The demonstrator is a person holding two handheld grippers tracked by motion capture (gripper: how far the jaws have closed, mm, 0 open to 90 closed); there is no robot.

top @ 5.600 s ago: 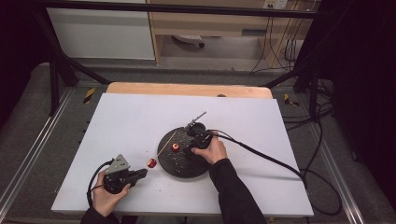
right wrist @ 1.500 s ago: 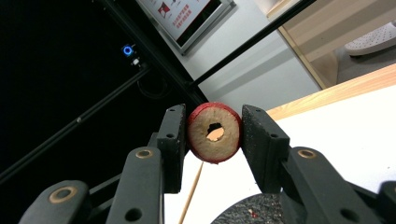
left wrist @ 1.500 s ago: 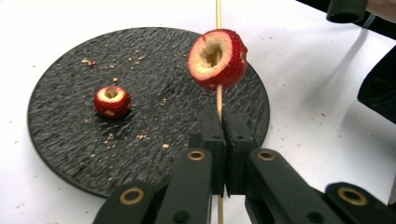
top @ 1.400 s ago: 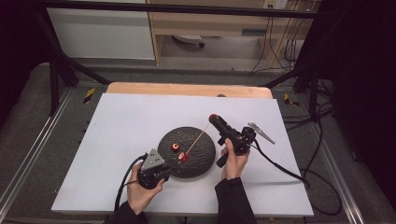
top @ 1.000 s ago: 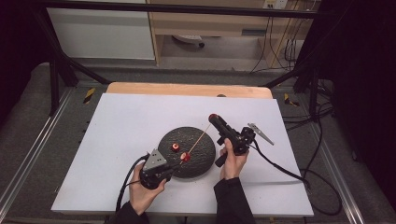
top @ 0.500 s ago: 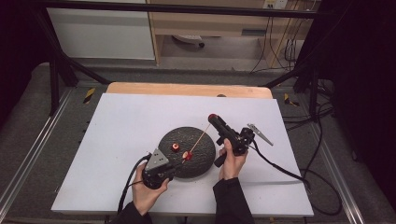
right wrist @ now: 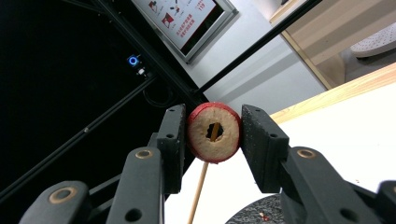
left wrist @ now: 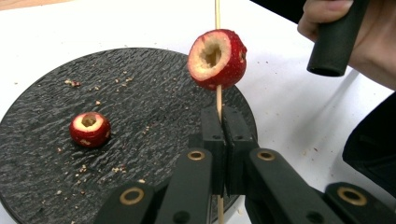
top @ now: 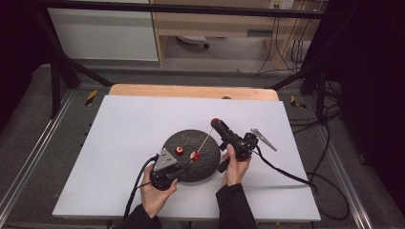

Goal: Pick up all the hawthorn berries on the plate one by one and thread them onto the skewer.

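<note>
A thin wooden skewer (left wrist: 218, 100) rises from my left gripper (left wrist: 222, 119), whose jaws are shut on it near its lower end. One cored red fruit (left wrist: 217, 58) is threaded on the skewer above the jaws. The high view has my left gripper (top: 177, 168) at the near edge of the black round plate (top: 203, 169), with the threaded fruit (top: 195, 155) over the plate. My right gripper (right wrist: 212, 133) is shut on a second cored red fruit (right wrist: 214, 132), and the skewer's tip shows inside its hole. That gripper (top: 216, 123) points up beyond the plate's far right edge.
A third cored fruit (left wrist: 90, 129) lies loose on the crumb-strewn plate (left wrist: 140, 79), left of the skewer. The white table top (top: 129, 133) stretches left and behind. The right hand (left wrist: 373, 51) on its black handle is close by, and cables (top: 286, 171) trail off to the right.
Over five seconds the right gripper rose off the plate with a fruit and the left came in from the table's left. In the last second the left gripper and skewer edged up and right.
</note>
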